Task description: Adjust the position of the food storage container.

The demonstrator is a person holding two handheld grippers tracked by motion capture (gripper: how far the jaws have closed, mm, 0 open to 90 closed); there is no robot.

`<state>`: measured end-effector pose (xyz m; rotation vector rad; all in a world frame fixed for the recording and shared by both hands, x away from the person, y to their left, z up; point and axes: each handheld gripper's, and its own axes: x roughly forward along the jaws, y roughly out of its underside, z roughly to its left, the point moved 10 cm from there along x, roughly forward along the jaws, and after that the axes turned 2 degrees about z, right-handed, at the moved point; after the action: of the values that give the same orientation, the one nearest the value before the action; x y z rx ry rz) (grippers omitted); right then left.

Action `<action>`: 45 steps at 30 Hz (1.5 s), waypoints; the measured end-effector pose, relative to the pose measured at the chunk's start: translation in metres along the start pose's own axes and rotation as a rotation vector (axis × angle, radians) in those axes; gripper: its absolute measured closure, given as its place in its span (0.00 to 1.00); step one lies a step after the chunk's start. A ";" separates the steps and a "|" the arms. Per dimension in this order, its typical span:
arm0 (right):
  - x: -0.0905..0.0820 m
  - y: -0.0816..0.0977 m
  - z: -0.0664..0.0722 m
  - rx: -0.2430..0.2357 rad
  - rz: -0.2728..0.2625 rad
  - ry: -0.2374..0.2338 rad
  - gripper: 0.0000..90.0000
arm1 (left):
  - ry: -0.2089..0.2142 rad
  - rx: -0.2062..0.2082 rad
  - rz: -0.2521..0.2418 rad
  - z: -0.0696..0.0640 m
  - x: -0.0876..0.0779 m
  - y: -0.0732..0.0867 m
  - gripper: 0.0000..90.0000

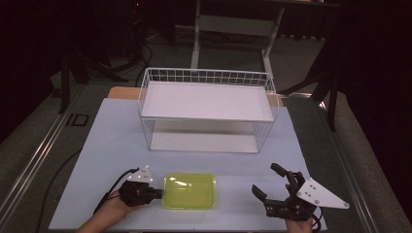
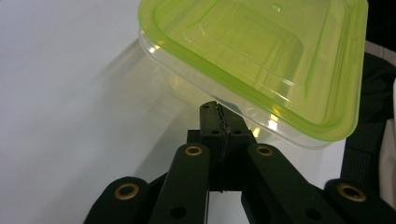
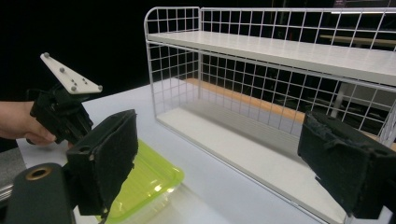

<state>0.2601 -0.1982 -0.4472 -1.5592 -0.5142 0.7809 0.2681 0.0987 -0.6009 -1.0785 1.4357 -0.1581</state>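
Flat on the table, the green-lidded container (image 1: pixel 190 191) lies left-right, left gripper (image 1: pixel 156 193) clamping its rim, right gripper (image 1: pixel 270 184) agape.

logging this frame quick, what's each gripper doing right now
Left gripper: shut on the rim of the green container.
Right gripper: open, holding nothing.
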 end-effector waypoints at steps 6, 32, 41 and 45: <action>0.000 0.002 -0.002 0.005 0.006 0.003 0.14 | 0.026 0.007 0.005 -0.005 0.010 -0.008 1.00; 0.006 0.009 -0.003 0.006 0.022 -0.005 0.14 | 0.110 0.016 -0.015 -0.021 0.042 -0.038 1.00; 0.012 0.015 0.003 -0.005 0.056 -0.044 0.15 | 0.080 -0.009 -0.016 -0.013 0.039 -0.035 1.00; 0.012 0.013 0.005 -0.020 0.059 -0.040 0.18 | 0.061 -0.034 -0.056 -0.009 0.020 -0.035 0.92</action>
<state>0.2631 -0.1885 -0.4624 -1.5860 -0.5082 0.8560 0.2826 0.0618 -0.5896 -1.1506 1.4683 -0.2094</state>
